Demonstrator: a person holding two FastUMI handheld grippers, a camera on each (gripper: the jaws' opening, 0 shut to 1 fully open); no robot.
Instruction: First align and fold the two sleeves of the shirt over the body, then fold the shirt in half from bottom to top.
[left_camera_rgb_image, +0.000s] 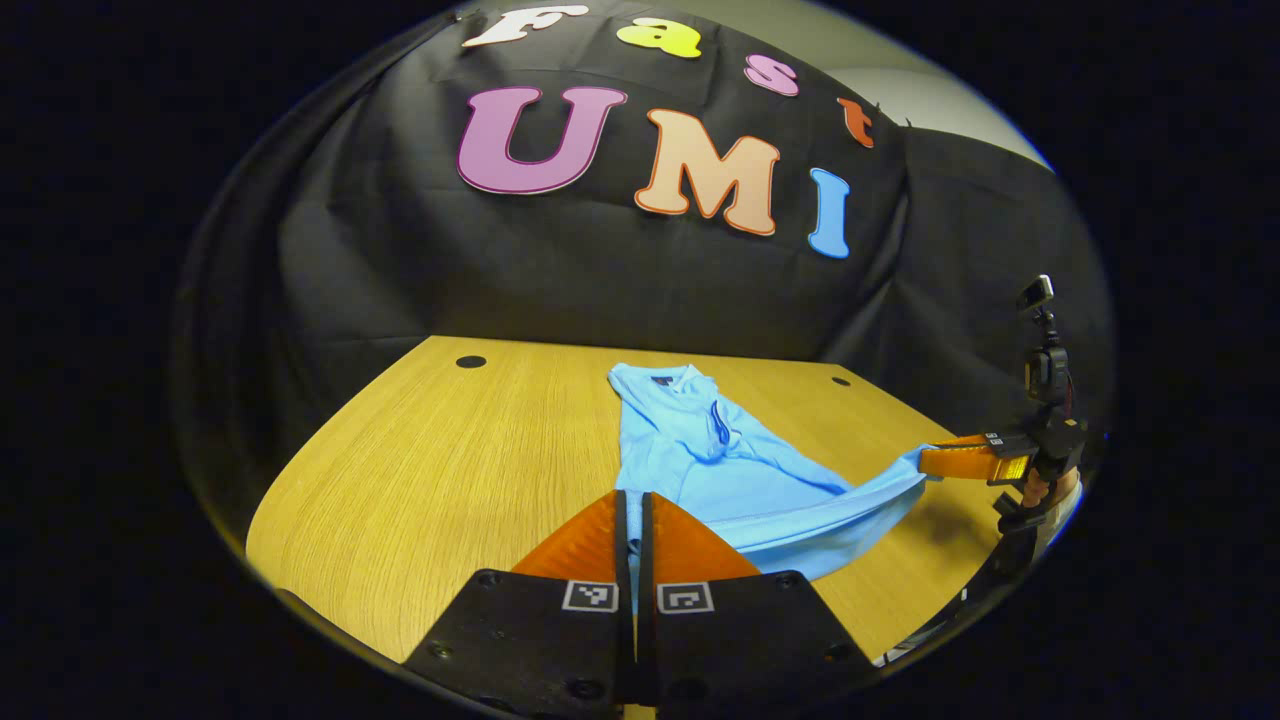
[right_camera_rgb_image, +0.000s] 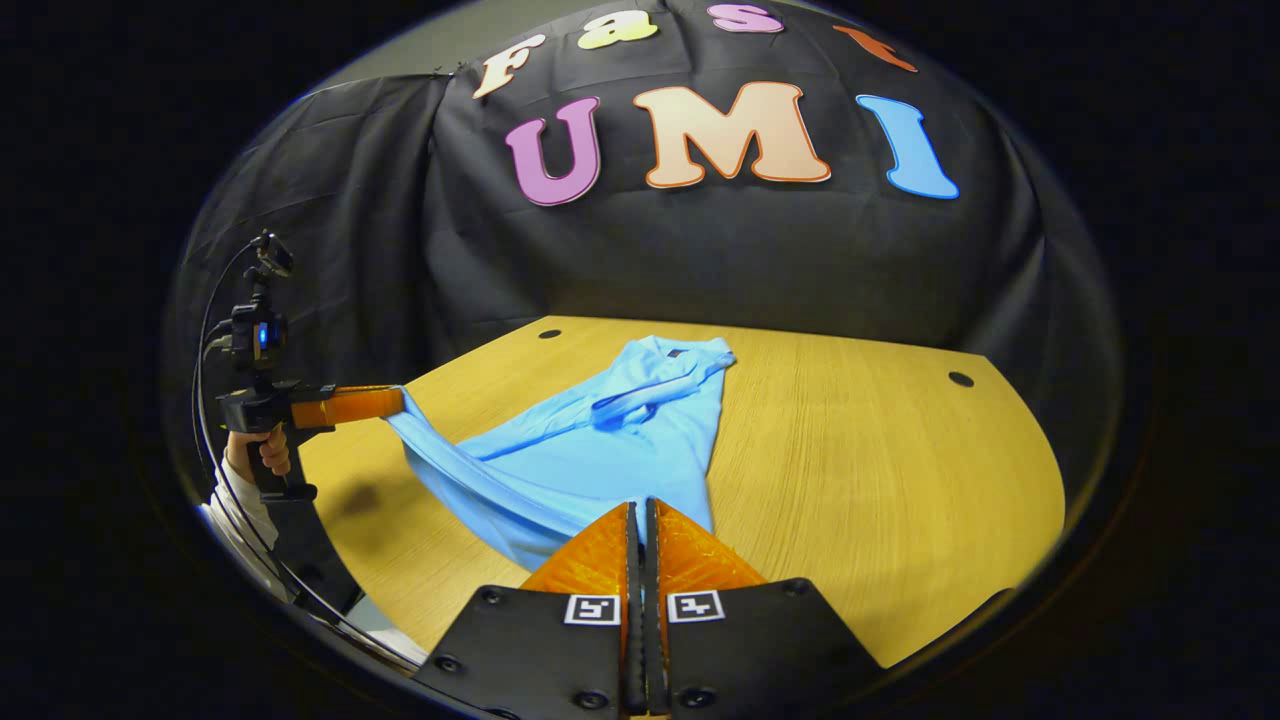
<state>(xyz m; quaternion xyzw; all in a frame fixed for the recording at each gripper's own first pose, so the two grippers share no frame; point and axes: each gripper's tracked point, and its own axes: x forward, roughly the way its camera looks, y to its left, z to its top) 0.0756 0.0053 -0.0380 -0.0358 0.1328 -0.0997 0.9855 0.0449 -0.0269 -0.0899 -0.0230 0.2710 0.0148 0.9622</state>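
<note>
A light blue shirt (left_camera_rgb_image: 720, 460) lies lengthwise on the wooden table (left_camera_rgb_image: 430, 470), collar at the far end and sleeves gathered over the body. Its near hem is lifted off the wood and stretched between both grippers. My left gripper (left_camera_rgb_image: 633, 497) is shut on one hem corner, with blue cloth showing between its fingers. In the right gripper view the shirt (right_camera_rgb_image: 620, 440) runs up to my right gripper (right_camera_rgb_image: 640, 505), shut on the other hem corner. That view also shows the left gripper (right_camera_rgb_image: 398, 402) farther off, pinching its corner. The right gripper (left_camera_rgb_image: 925, 462) shows in the left gripper view.
A person's hand (right_camera_rgb_image: 262, 450) grips the left gripper's handle; another hand (left_camera_rgb_image: 1035, 490) holds the right one. Small dark holes (left_camera_rgb_image: 470, 361) (right_camera_rgb_image: 960, 379) sit near the table's far corners. The black cloth wall stands right behind the table. Bare wood lies on both sides of the shirt.
</note>
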